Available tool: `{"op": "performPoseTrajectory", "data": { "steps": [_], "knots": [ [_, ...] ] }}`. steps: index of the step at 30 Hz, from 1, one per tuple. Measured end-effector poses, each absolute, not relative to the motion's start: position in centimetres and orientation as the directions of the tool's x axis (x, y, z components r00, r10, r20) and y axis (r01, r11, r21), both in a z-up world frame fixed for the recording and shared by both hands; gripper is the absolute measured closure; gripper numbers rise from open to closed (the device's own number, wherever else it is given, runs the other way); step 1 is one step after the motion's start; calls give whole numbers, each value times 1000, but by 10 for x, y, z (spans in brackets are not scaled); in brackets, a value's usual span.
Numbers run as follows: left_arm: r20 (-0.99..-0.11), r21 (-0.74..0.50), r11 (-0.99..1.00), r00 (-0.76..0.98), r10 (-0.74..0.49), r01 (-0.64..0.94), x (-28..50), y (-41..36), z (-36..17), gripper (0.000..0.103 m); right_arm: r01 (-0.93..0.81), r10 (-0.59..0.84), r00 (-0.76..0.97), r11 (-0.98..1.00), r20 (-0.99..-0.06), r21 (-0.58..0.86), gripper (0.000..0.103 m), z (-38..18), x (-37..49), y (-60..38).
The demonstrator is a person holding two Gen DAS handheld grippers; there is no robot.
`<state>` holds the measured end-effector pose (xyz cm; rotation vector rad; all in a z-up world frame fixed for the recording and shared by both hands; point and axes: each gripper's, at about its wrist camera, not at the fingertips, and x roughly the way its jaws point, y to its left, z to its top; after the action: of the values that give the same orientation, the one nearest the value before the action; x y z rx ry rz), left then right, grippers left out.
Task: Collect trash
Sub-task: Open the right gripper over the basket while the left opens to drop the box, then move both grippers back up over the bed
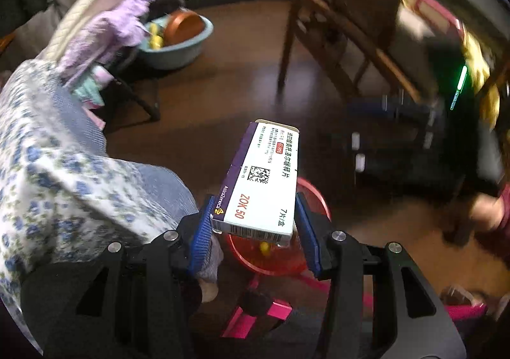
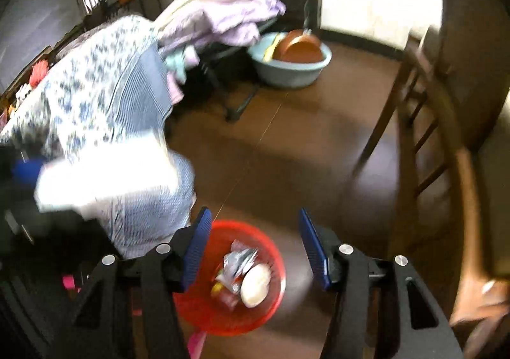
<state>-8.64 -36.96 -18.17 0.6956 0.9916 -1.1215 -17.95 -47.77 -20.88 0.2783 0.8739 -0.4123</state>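
A white and purple medicine box [image 1: 261,180] sits between the blue pads of my left gripper [image 1: 255,225], which is shut on its near end; the box points away over the floor. Below it stands a red basket [image 1: 314,196], partly hidden by the box. In the right wrist view my right gripper [image 2: 255,250] stands open above the same red basket [image 2: 271,304] with nothing between its fingers. Inside the basket lie a white round piece [image 2: 255,285], a crumpled silvery wrapper [image 2: 237,261] and a small yellow bit [image 2: 217,288].
A bed with flowered and striped covers [image 2: 95,94] fills the left. A light blue basin [image 2: 287,65] holding an orange bowl stands on the brown floor beyond. A wooden chair [image 2: 424,123] stands at the right. Pink bars [image 1: 255,317] lie near the basket.
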Motion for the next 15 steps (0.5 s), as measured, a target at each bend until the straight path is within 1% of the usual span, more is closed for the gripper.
{"op": "performPoseTrajectory", "data": {
  "steps": [2,4,6,9,15],
  "knots": [
    [-924,4,263,104,-368,965,-97,-377,-189,53,459,-254,585,887,-770,57,46,-200,-182,-480],
    [-933,37,222,113,-341,974,-108,-382,-196,47,458,-256,602,887,-756,64,46,-193,-182,-481],
    [-932,75,205,141,-333,976,-115,-384,-198,28,454,-253,613,888,-748,72,46,-188,-183,-481],
    [-918,81,217,157,-364,973,-115,-380,-191,25,443,-253,617,894,-745,64,46,-183,-186,-483],
    [-869,38,350,204,-450,936,-92,-360,-166,19,423,-240,636,903,-733,72,46,-172,-179,-472]
  ]
}}
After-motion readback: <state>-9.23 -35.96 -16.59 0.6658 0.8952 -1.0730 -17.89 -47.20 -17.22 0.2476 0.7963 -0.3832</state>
